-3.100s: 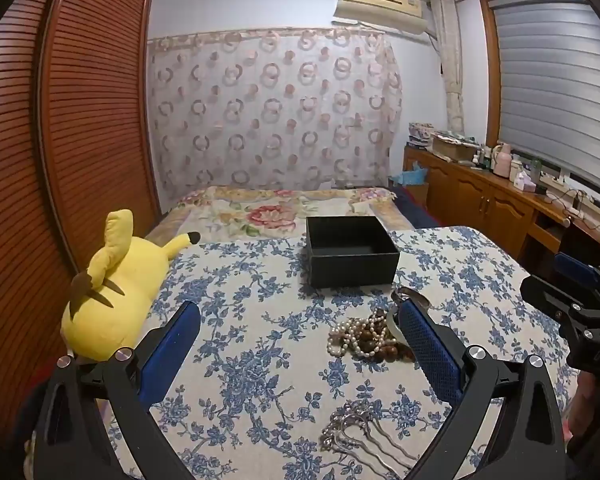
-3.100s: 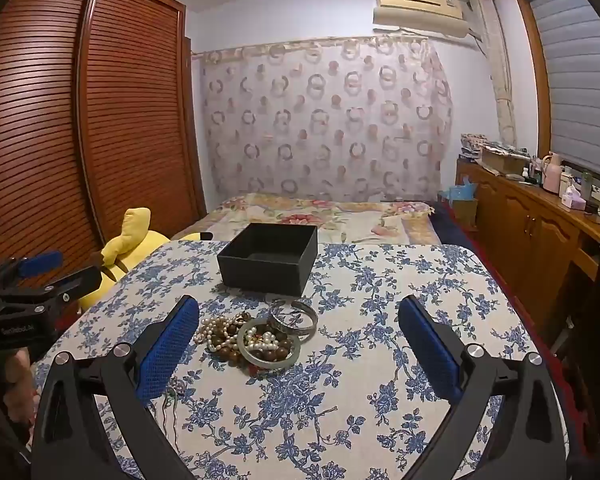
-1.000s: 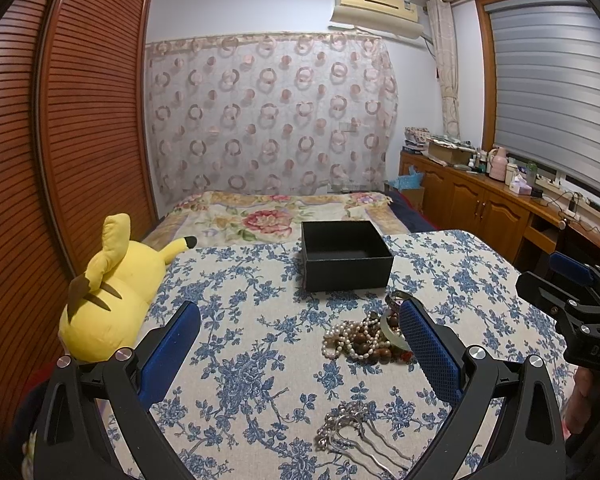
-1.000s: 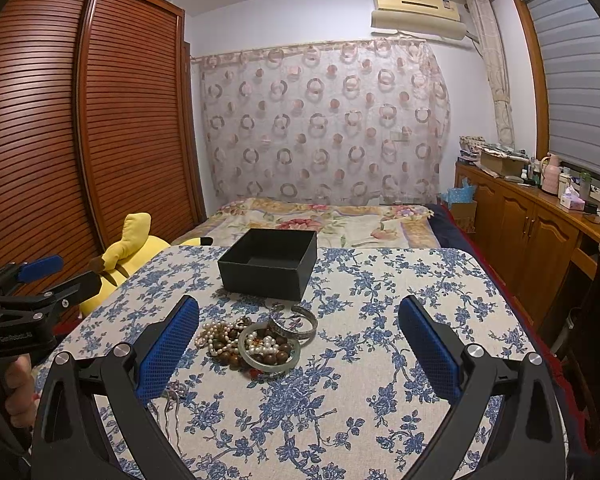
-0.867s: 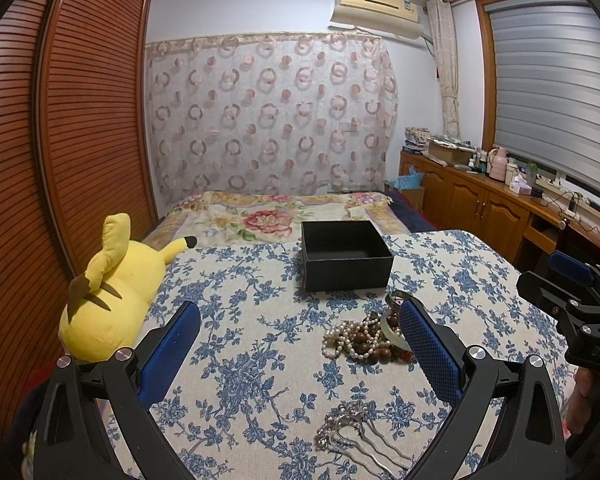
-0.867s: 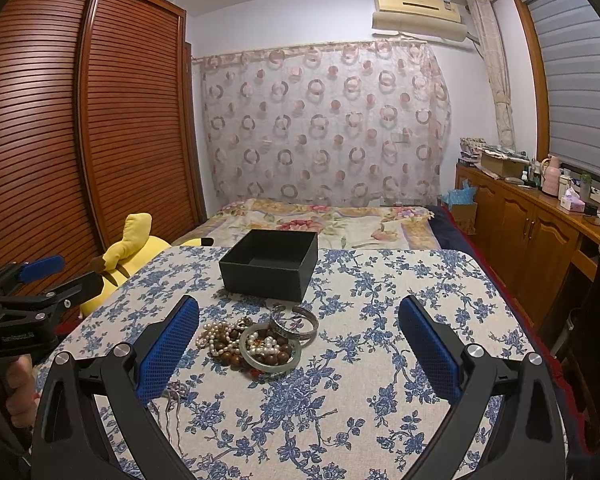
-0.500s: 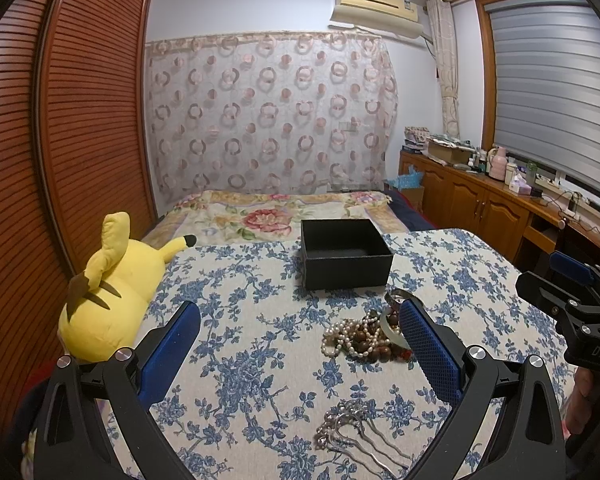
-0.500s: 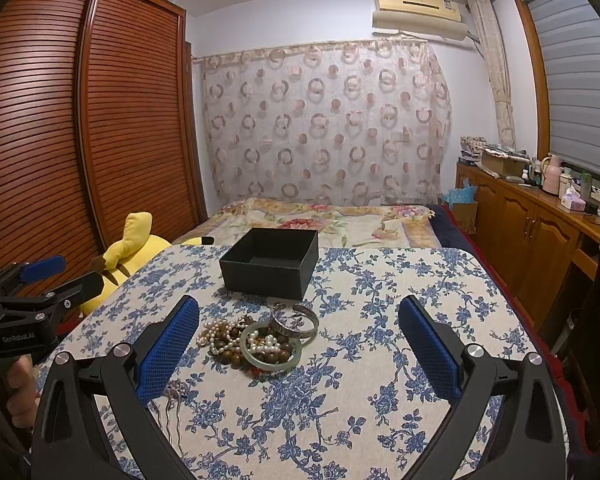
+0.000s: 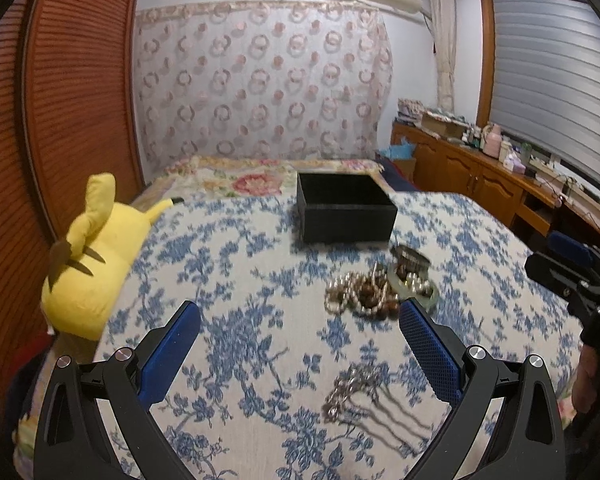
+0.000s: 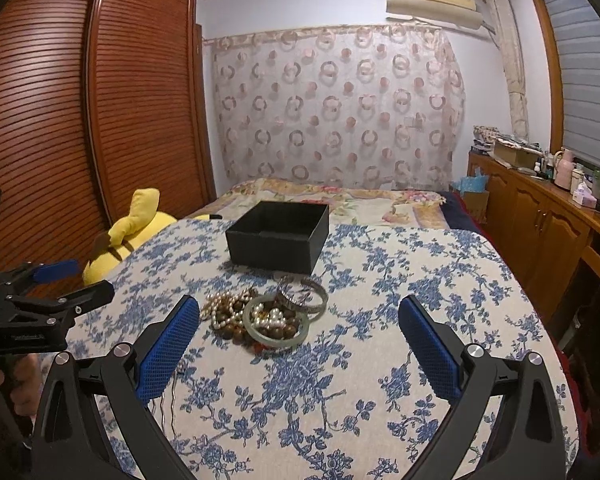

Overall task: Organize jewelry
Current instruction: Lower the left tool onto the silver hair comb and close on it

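Both grippers, left (image 9: pixel 299 320) and right (image 10: pixel 299 314), hover spread wide and empty over the flowered bed (image 10: pixel 400 280), where the jewelry heap (image 10: pixel 260 314) lies just before the black box (image 10: pixel 278 236), whose open top faces upward.

Matt black box (image 10: pixel 278 236), glossy pearls (image 10: pixel 268 316)

My claws wear blue pads (image 10: pixel 168 350) on black frames. The cloth (image 10: pixel 400 280) is cream with blue flowers; the box (image 10: pixel 278 236) is black, the plush (image 9: pixel 96 256) yellow, the beads (image 10: pixel 236 314) white and brown.
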Demonstrator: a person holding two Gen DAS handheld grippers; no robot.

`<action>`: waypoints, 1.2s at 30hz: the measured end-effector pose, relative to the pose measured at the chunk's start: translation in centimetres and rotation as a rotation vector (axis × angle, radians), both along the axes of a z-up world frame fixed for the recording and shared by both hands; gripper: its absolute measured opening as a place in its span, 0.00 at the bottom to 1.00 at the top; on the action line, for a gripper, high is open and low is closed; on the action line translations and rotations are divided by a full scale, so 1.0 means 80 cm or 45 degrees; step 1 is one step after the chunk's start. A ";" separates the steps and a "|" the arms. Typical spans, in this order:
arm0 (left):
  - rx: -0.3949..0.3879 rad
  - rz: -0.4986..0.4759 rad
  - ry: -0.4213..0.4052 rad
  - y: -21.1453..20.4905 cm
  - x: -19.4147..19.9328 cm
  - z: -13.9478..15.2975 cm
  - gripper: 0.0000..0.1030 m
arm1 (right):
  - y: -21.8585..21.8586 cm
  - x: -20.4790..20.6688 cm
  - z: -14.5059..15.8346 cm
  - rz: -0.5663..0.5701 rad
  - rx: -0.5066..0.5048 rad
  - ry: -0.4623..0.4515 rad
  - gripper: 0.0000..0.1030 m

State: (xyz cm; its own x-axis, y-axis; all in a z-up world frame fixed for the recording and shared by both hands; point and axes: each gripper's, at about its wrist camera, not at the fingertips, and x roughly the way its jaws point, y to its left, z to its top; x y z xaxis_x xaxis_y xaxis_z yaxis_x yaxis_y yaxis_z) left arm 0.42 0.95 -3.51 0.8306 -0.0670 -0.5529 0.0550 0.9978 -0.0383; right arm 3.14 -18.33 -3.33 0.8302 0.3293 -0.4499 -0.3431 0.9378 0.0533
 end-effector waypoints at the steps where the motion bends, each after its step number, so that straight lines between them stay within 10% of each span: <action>1: 0.000 -0.009 0.014 0.002 0.001 -0.006 0.94 | 0.001 0.001 -0.003 0.008 -0.004 0.010 0.96; 14: -0.073 -0.135 0.234 0.010 0.014 -0.066 0.91 | 0.009 0.011 -0.043 0.106 -0.050 0.130 0.91; 36: -0.162 -0.352 0.296 -0.012 0.032 -0.085 0.13 | 0.008 0.022 -0.057 0.119 -0.122 0.178 0.91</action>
State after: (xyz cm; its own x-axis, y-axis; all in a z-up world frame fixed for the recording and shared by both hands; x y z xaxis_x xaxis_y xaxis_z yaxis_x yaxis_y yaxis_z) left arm 2.99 -0.05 -10.29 0.6249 -0.3516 -0.6970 0.2969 0.9328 -0.2044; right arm 4.89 -17.69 -7.92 0.7254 0.3519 -0.5917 -0.4243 0.9053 0.0182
